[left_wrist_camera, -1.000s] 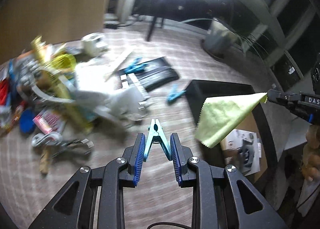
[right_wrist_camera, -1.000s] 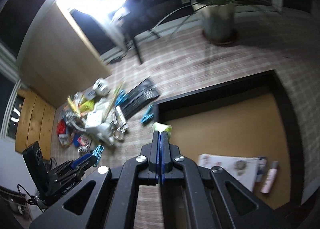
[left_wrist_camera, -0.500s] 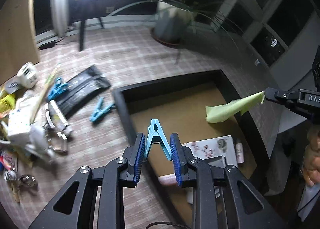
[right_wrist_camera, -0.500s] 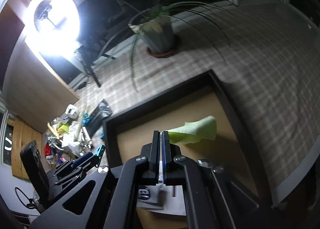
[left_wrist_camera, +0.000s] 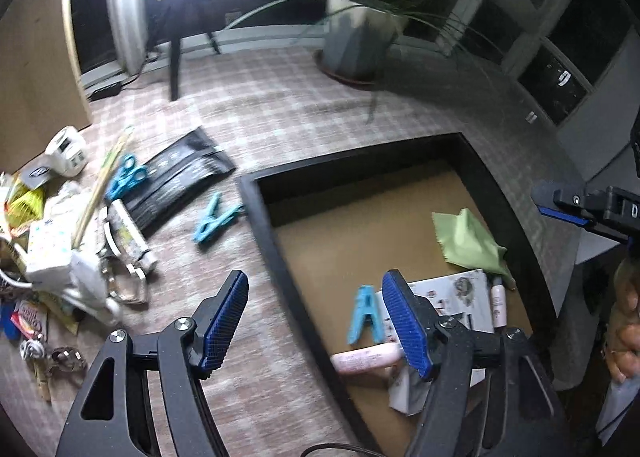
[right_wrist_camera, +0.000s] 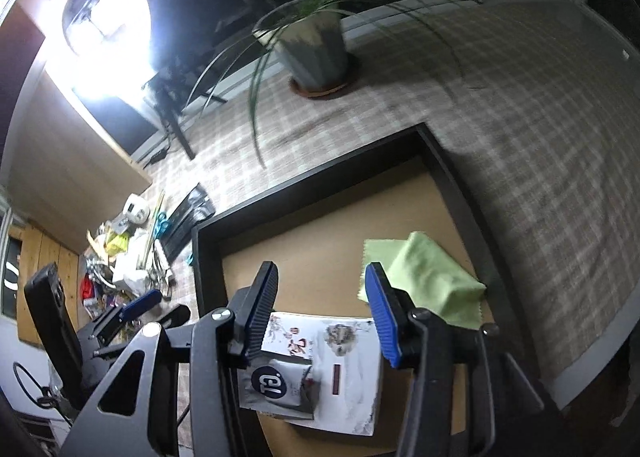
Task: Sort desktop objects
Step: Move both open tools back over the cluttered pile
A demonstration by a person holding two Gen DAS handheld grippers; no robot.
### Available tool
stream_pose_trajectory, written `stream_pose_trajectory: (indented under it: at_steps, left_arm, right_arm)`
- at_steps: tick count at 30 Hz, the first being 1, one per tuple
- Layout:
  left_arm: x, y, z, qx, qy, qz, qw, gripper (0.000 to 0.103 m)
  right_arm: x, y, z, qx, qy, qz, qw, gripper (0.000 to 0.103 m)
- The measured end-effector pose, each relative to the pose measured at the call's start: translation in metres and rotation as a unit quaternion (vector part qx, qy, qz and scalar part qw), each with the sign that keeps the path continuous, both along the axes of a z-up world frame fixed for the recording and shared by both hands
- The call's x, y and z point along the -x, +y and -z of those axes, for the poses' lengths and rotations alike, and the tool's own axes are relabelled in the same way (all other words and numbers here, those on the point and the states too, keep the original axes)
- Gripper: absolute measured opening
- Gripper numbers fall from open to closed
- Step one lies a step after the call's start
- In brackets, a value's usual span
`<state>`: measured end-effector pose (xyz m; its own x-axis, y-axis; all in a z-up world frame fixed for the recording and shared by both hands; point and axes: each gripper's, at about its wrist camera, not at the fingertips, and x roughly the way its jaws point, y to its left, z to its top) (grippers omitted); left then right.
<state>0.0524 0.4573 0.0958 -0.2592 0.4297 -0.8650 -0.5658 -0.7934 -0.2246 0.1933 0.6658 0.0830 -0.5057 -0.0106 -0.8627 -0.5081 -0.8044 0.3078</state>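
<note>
A: Comparing with half a second ago, I see both tools emptied. My left gripper (left_wrist_camera: 316, 317) had the blue clothespin (left_wrist_camera: 365, 315) pinched between its pads; now its jaws are opening with nothing between them, and the clothespin lies inside the black tray (left_wrist_camera: 260, 225), touching the pink tube (left_wrist_camera: 366, 361).

B: And the cloth?

A: The green cloth (right_wrist_camera: 430, 283) hung from my right gripper (right_wrist_camera: 320, 309); those jaws are opening too, with nothing between them, and the cloth rests crumpled on the tray's brown floor near the far right wall, just beyond the white booklet (right_wrist_camera: 340, 361).

B: Surface and room?

A: A checked tablecloth (left_wrist_camera: 288, 105) covers the table. Left of the tray lie a second blue clothespin (left_wrist_camera: 214, 219), blue scissors (left_wrist_camera: 128, 177), a black pouch (left_wrist_camera: 180, 177) and a mixed pile of small items (left_wrist_camera: 60, 249). A potted plant (right_wrist_camera: 312, 45) stands at the far edge; a ring light (right_wrist_camera: 102, 21) glares behind it.

B: Pose?

A: Both grippers point steeply down over the tray's near side. A foil sachet (right_wrist_camera: 280, 385) lies on the booklet below the right one. A hand (left_wrist_camera: 624, 321) shows at the right edge of the left view.
</note>
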Motion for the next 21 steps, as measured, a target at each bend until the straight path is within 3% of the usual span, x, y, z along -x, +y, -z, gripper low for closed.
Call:
stream_pose_trajectory:
  at_steps: [9, 15, 21]
  left_arm:
    - [0.017, -0.063, 0.006, 0.018, -0.001, -0.074, 0.9971, 0.066]
    - [0.026, -0.125, 0.011, 0.041, 0.005, -0.133, 0.9903, 0.066]
    - [0.037, -0.200, 0.016, 0.073, 0.008, -0.167, 0.9833, 0.066]
  right_arm:
    - [0.050, -0.055, 0.018, -0.017, -0.009, -0.116, 0.993, 0.045]
    - [0.082, -0.107, 0.034, -0.047, -0.035, -0.231, 0.971, 0.045]
    - [0.103, -0.160, 0.032, -0.075, -0.043, -0.304, 0.949, 0.045]
